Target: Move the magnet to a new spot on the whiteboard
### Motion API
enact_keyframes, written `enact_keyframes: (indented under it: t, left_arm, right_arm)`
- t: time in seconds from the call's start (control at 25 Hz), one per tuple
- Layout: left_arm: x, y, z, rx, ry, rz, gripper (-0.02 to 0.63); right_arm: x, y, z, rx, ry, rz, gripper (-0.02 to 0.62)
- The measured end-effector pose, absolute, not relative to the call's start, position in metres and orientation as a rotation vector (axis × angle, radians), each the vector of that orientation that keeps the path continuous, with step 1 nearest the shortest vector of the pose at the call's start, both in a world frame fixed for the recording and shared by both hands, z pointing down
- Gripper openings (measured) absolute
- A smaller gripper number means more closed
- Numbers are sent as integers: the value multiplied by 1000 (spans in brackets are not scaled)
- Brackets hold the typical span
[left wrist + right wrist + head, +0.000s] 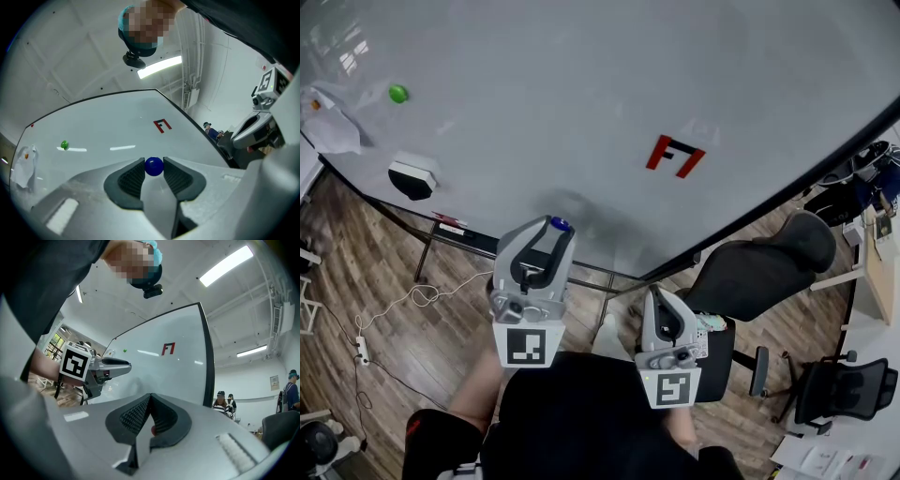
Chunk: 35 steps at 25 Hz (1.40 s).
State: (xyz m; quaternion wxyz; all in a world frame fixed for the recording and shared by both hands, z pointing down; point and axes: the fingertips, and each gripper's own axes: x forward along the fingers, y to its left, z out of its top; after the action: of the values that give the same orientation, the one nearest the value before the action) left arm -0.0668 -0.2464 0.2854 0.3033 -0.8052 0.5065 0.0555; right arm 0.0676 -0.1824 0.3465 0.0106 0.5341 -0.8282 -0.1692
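In the head view the blue round magnet (560,224) shows only as a sliver past the tips of the left gripper (555,231); the rest sits hidden between its jaws. The large white whiteboard (581,94) runs out past the top edge. At its left end, the crumpled clear plastic bag (333,122) is cut by the left edge, and a small orange speck (314,105) on it is too small to identify. The right gripper (659,293) covers part of the black office chair (769,267). In the right gripper view, a small red bit (153,430) low between the closed pads is mostly hidden and cannot be identified.
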Motion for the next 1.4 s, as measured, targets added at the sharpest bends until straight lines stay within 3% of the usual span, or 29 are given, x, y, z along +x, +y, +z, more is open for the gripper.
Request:
enact_keyframes:
  t: [1.4]
  left_arm:
    - [-67,-293,282,-2112,1380,168,129]
  right_arm:
    - [89,-200,349,1719,-2511,-532,-2]
